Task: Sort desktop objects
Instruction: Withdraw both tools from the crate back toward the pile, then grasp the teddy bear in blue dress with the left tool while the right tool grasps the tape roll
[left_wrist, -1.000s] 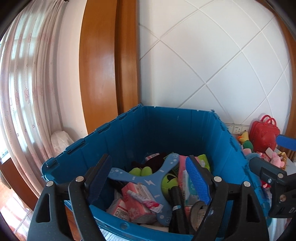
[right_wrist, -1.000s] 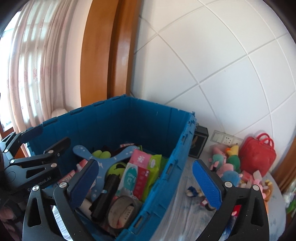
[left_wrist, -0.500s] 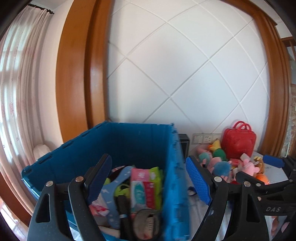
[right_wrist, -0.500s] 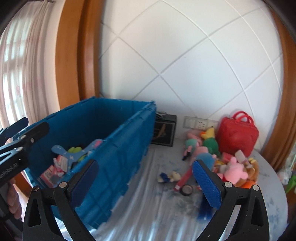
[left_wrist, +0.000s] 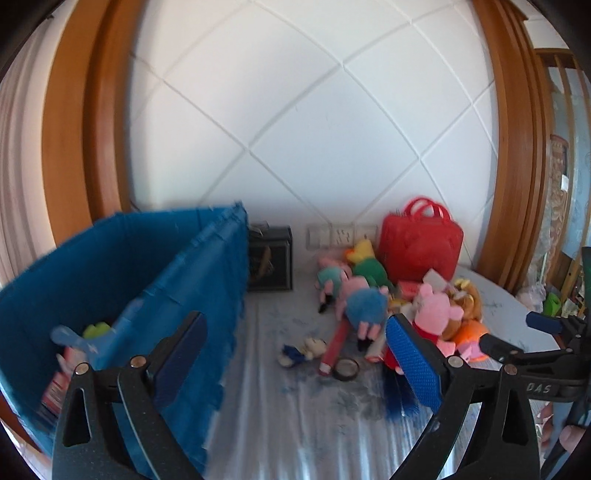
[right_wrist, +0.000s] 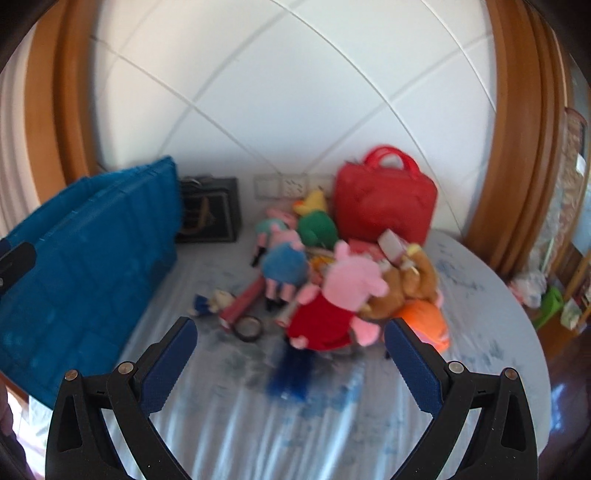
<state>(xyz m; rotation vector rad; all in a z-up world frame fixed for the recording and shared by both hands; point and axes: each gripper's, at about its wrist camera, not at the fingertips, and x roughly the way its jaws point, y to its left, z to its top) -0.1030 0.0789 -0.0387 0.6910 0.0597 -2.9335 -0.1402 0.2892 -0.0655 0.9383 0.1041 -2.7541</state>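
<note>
A blue crate (left_wrist: 207, 280) (right_wrist: 92, 258) stands on the left, holding a blue star-shaped toy (left_wrist: 85, 339) and packets. To its right lies a pile of plush toys, with a pink pig in a red dress (right_wrist: 347, 284) (left_wrist: 436, 306) at the front. Before the pile lie a black tape roll (right_wrist: 249, 328) (left_wrist: 346, 368), a red tube (right_wrist: 243, 299) and a small doll (right_wrist: 210, 301). My left gripper (left_wrist: 295, 332) hangs above the cloth beside the crate, jaws opening, nothing between them. My right gripper (right_wrist: 290, 332) (left_wrist: 517, 332) is open and empty just short of the pig.
A red handbag (right_wrist: 384, 203) leans on the tiled wall behind the toys. A black box (right_wrist: 208, 210) and wall sockets (left_wrist: 340, 234) sit beside the crate. The blue-and-white cloth (right_wrist: 295, 424) covers a rounded table, whose edge curves off at the right.
Both grippers have swung right, from over the crate's contents to the cloth and the toy pile. The left jaws stand a little wider than before.
</note>
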